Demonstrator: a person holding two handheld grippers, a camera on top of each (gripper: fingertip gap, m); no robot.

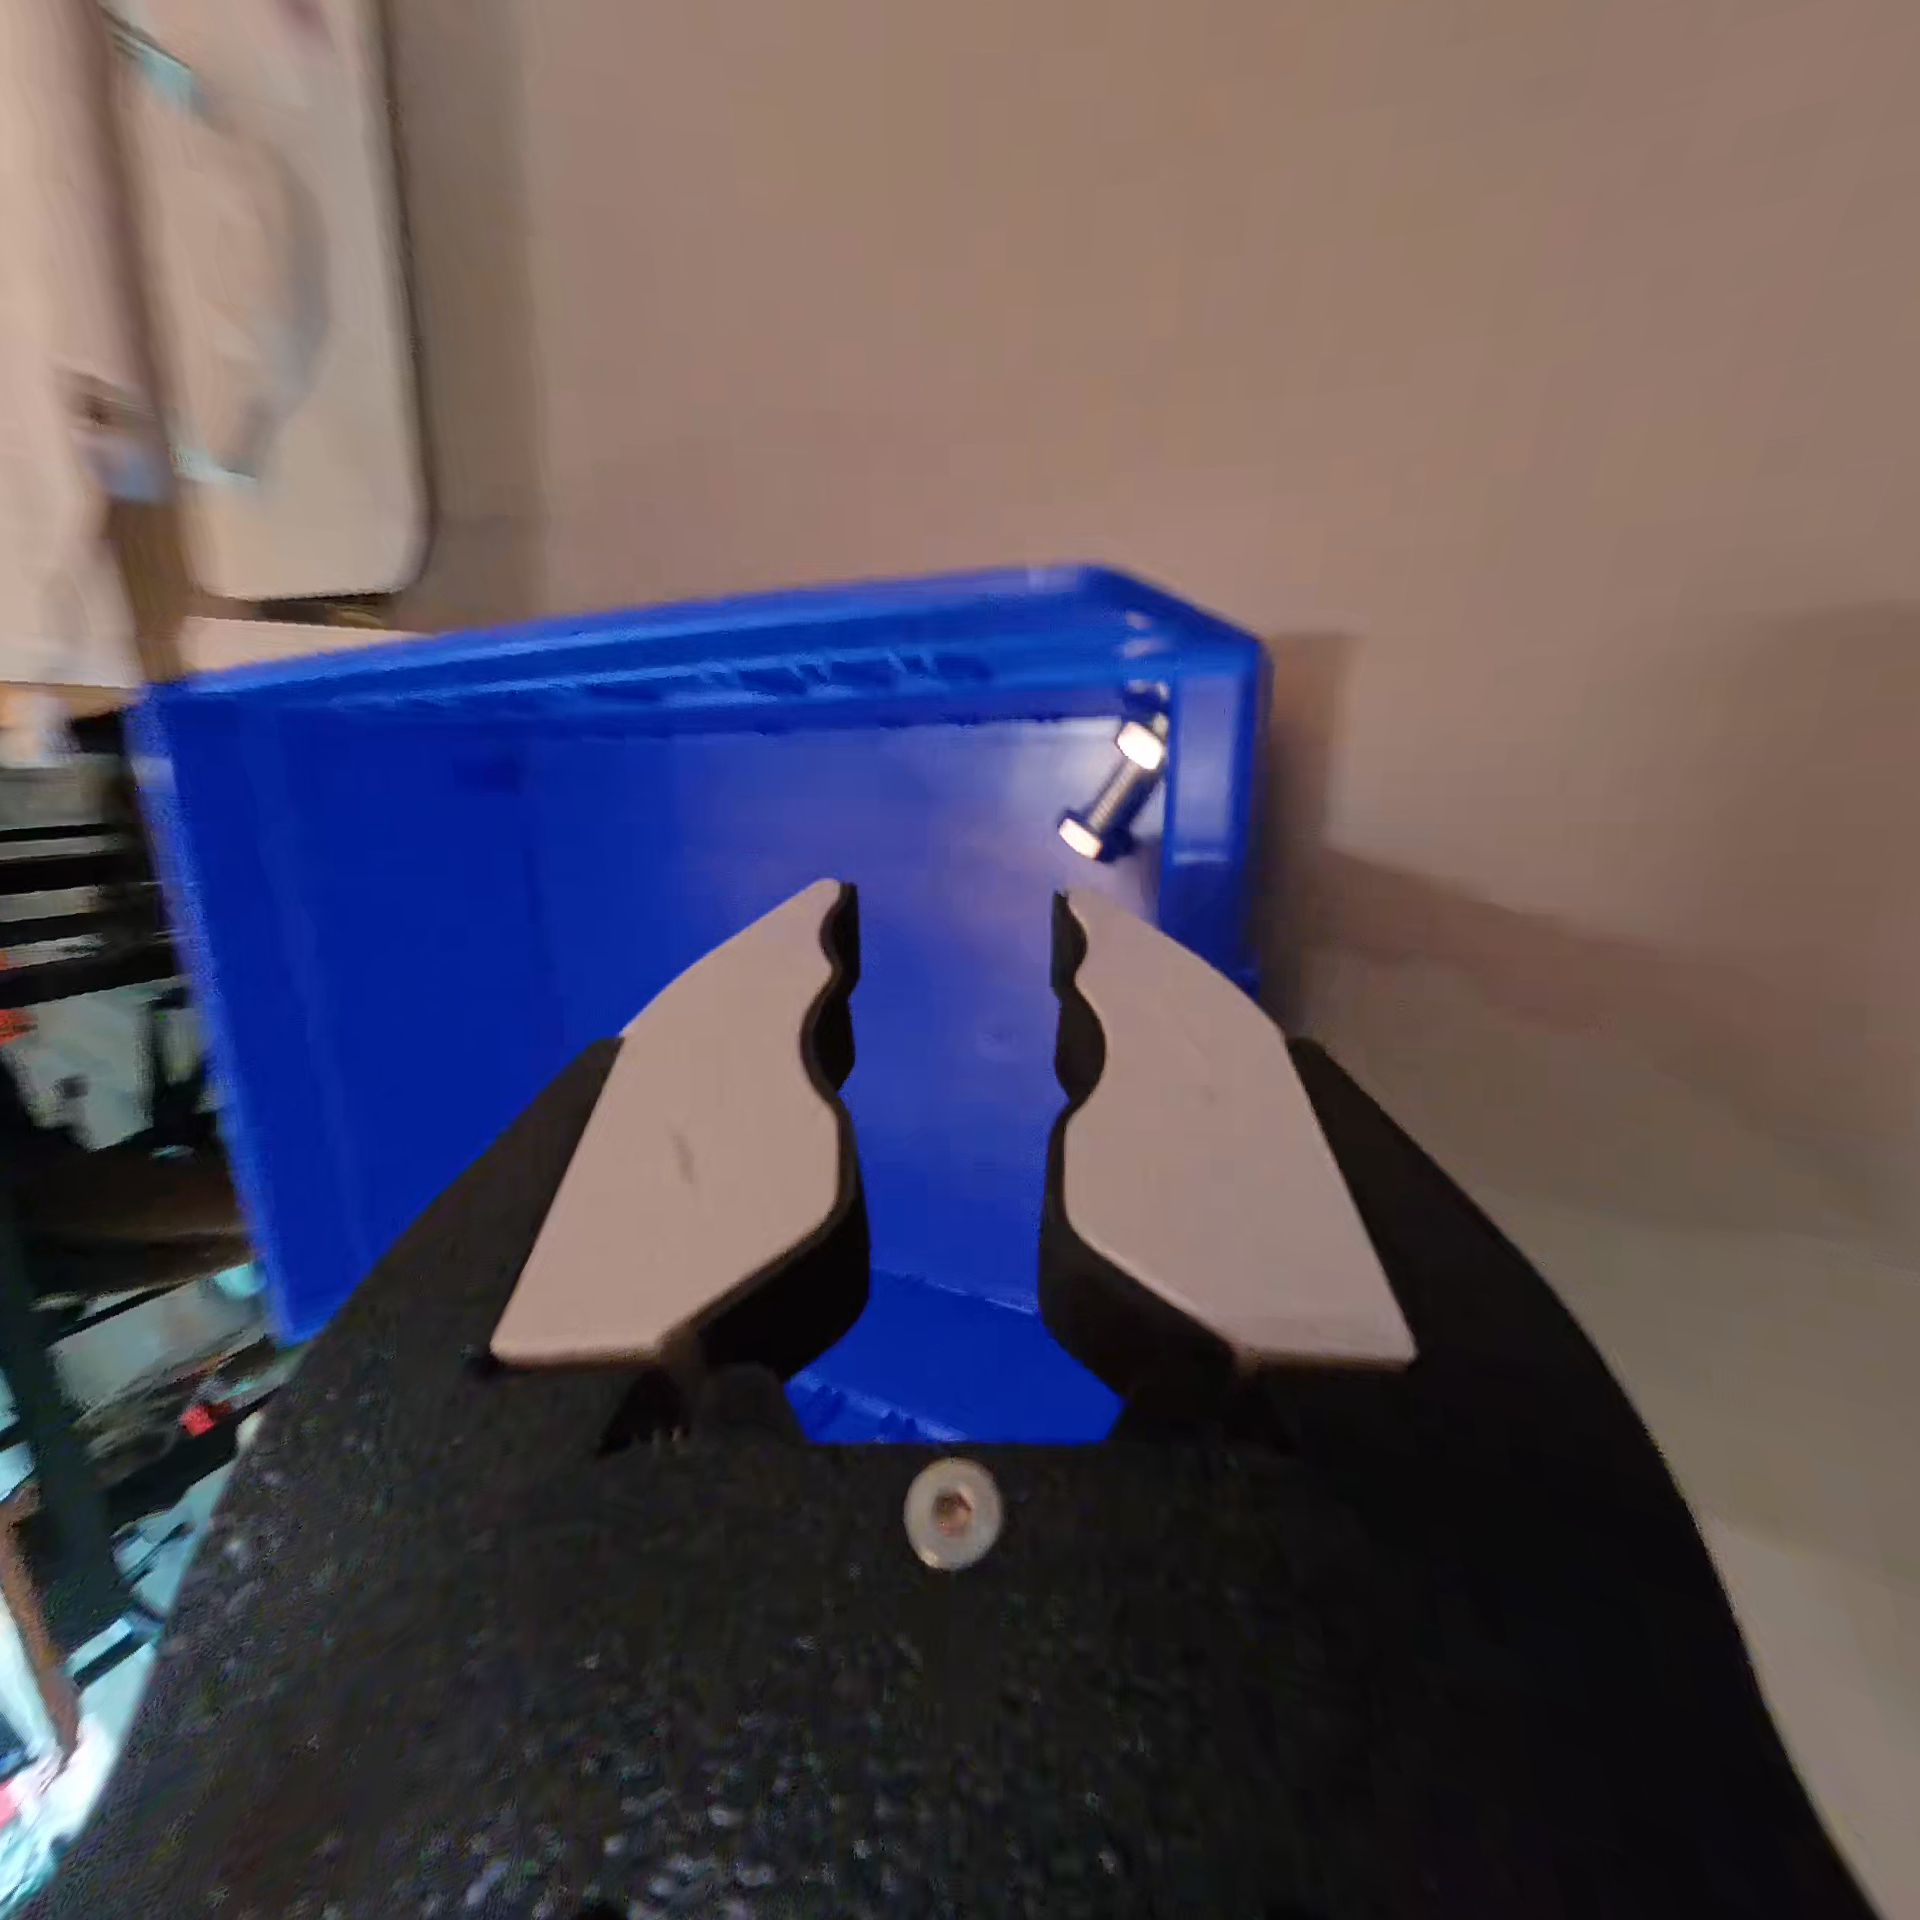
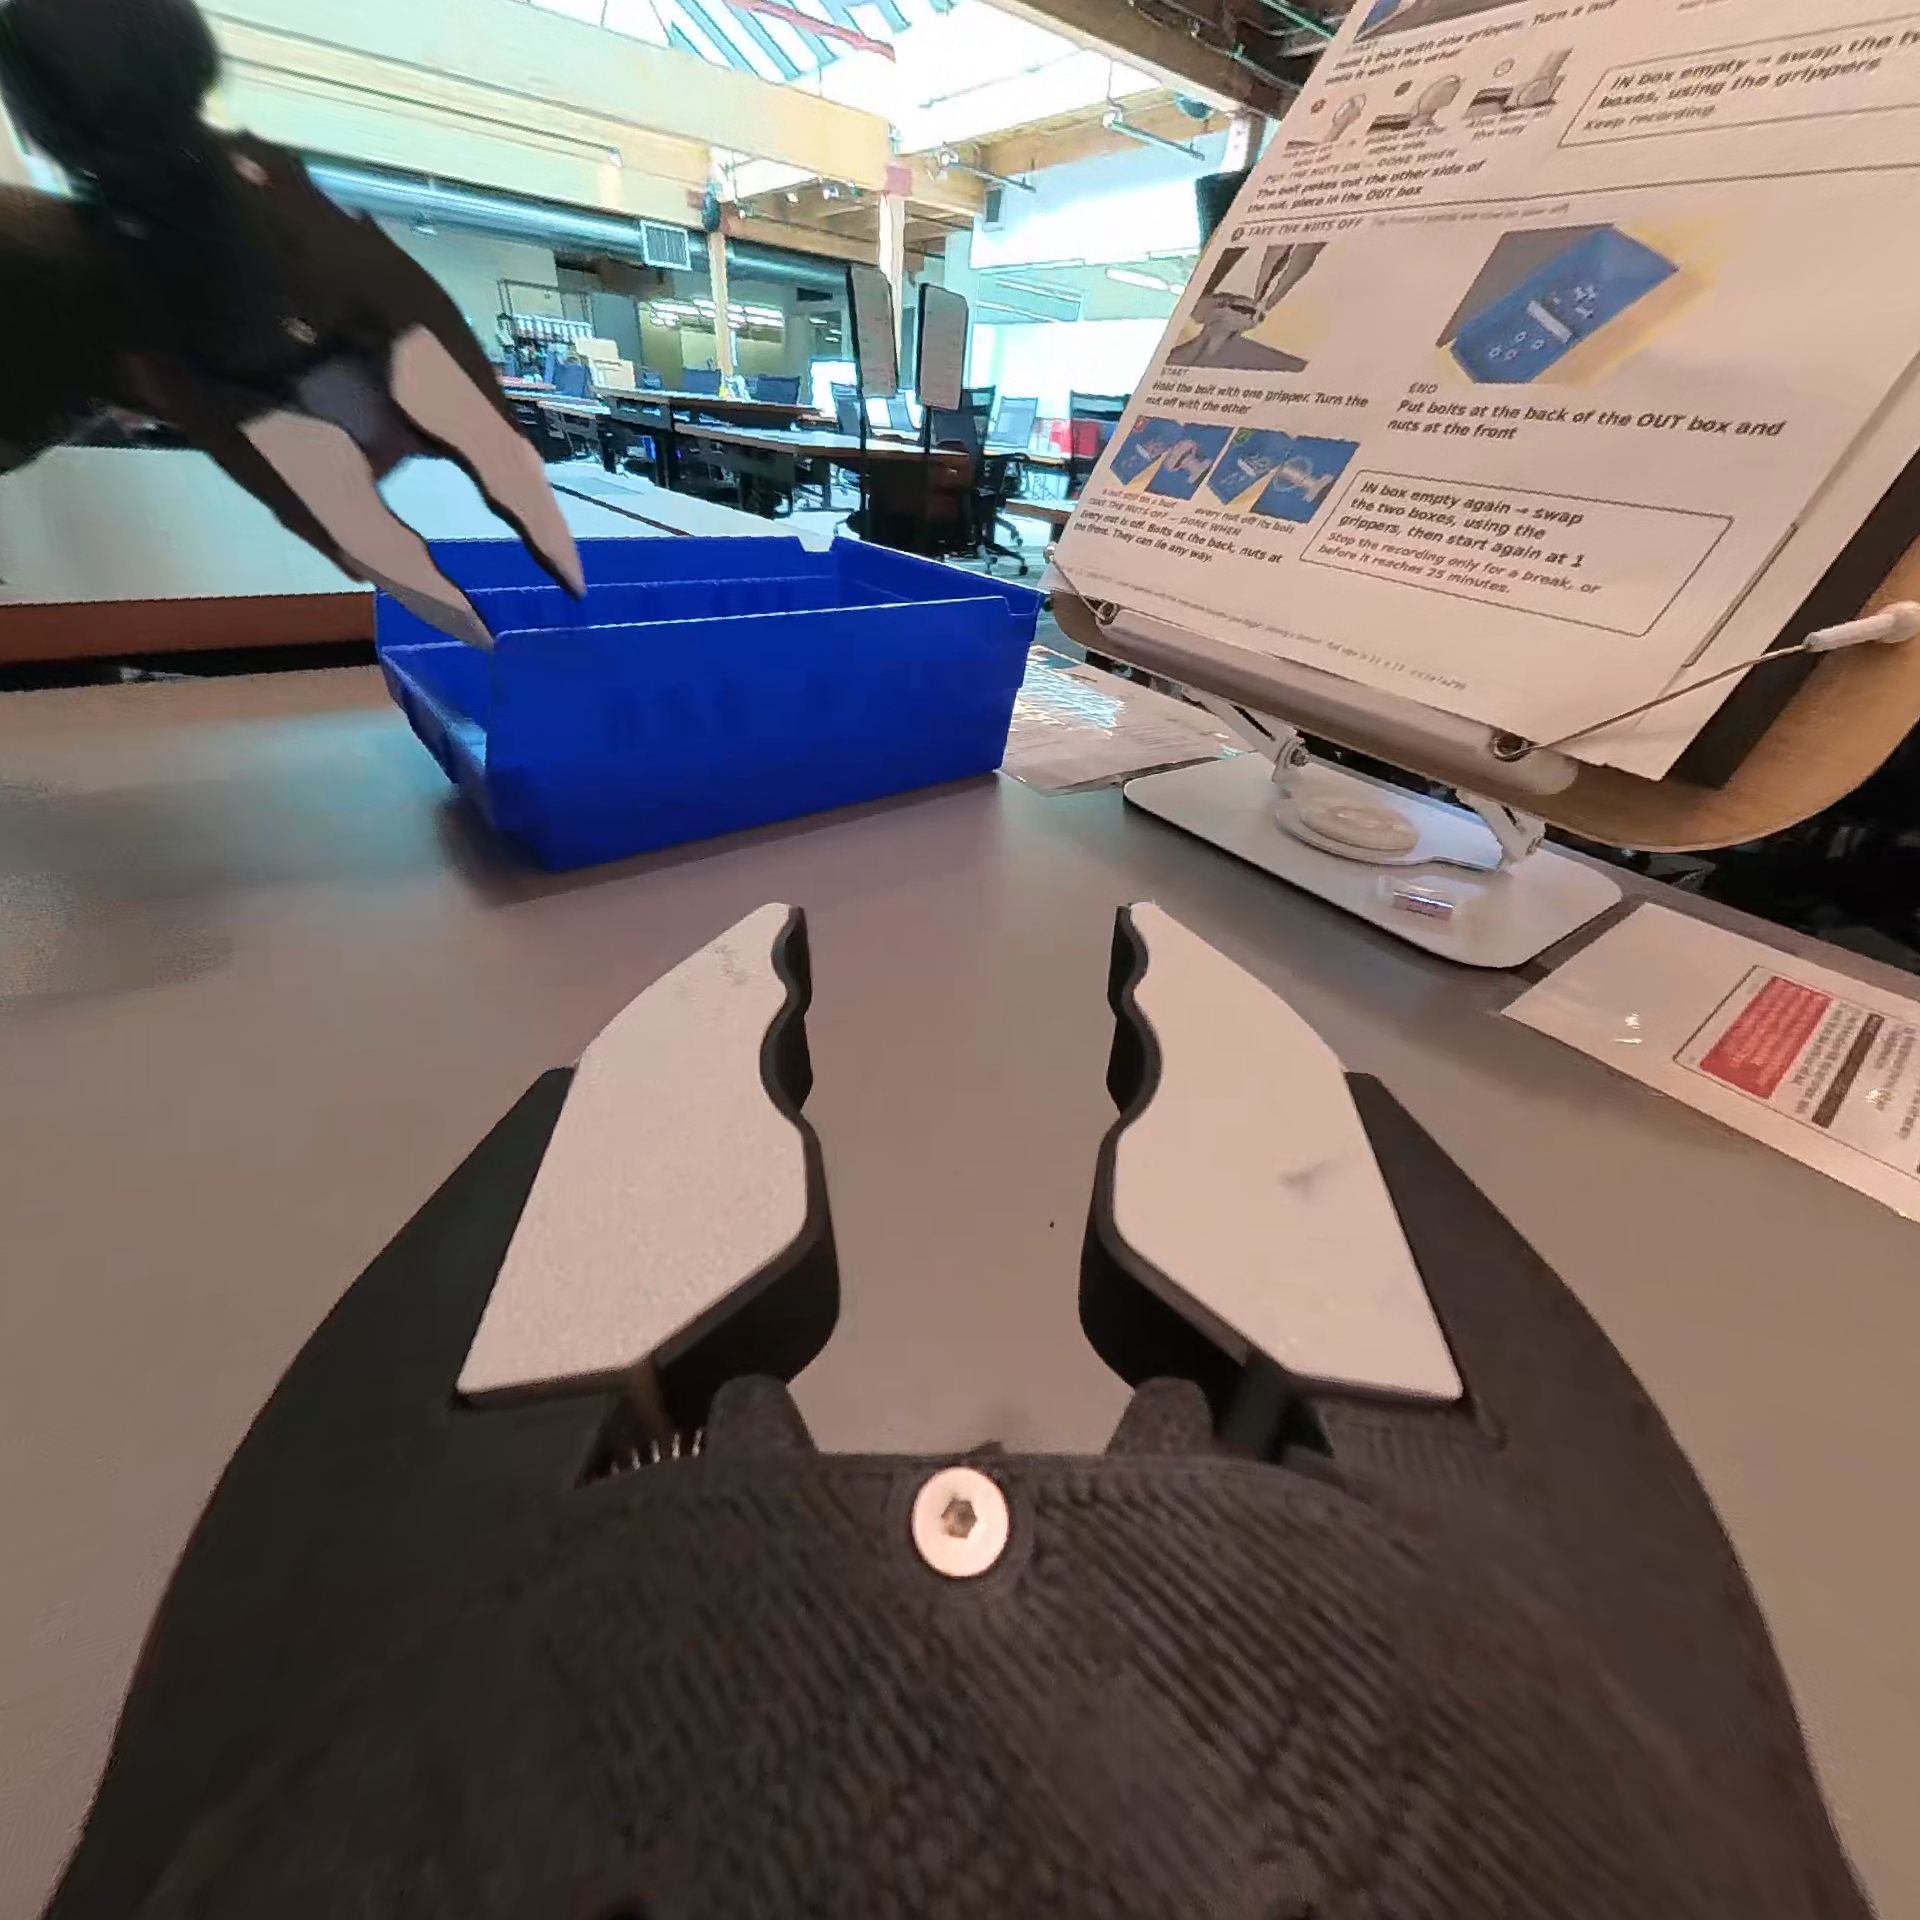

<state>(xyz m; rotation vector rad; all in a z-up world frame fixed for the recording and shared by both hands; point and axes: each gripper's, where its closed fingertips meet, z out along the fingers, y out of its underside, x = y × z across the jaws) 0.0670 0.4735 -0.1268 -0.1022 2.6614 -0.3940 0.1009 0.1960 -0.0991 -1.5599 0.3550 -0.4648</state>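
Blue bin (image 2: 748, 727) on grey table (image 2: 935, 1039), silver bolt (image 1: 1112, 790) in its corner

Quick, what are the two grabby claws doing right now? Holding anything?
Left gripper: open, holding nothing, fingers over the blue bin near a bolt.
Right gripper: open, holding nothing, above the grey table.

Bare grey table (image 2: 935, 1039) ahead; blue bin (image 2: 748, 727) beyond, document stand (image 2: 1382, 862) at right.

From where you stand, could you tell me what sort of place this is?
Probably a large open-plan office or workshop: long rows of desks with office chairs fill the background under exposed ceiling beams, and a grey worktable holds a blue parts bin.
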